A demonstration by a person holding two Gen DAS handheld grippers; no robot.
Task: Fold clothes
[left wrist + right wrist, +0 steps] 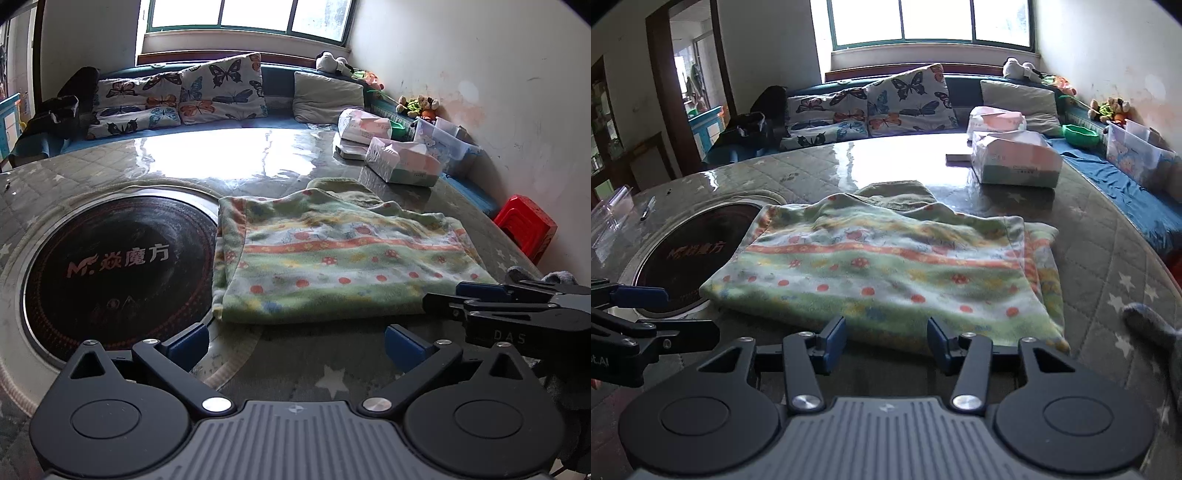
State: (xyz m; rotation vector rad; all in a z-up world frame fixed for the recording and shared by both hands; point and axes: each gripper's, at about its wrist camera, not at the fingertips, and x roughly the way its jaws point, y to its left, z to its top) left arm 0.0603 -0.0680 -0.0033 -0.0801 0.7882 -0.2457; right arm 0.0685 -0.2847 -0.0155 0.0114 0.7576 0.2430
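A fleecy garment (332, 258), pale green with orange bands and red dots, is seen lying flat on a quilted, star-printed surface (1108, 258) under a glossy cover. It is already doubled over on itself, with layered edges showing along its right side; a duller green piece (897, 192) pokes out behind it. Whether more folds are wanted cannot be settled from this.

The cloth is judged soft, light and limp, likely to sag and drag where only one corner is lifted, yet not slippery. The near hem and the two near corners are judged the best places to be pinched.

The left hand-held gripper (295, 343) is held wide open, short of the near edge, holding nothing. The right hand-held gripper (886, 338) is also open and empty, its blue fingers (834, 339) just at the near hem.

A round black hob plate (122, 266) is set into the surface, touching the garment's left edge. Tissue packs (1015, 162) stand well behind; open room is left between. A grey sock-like cloth (1152, 325) lies near on the right.
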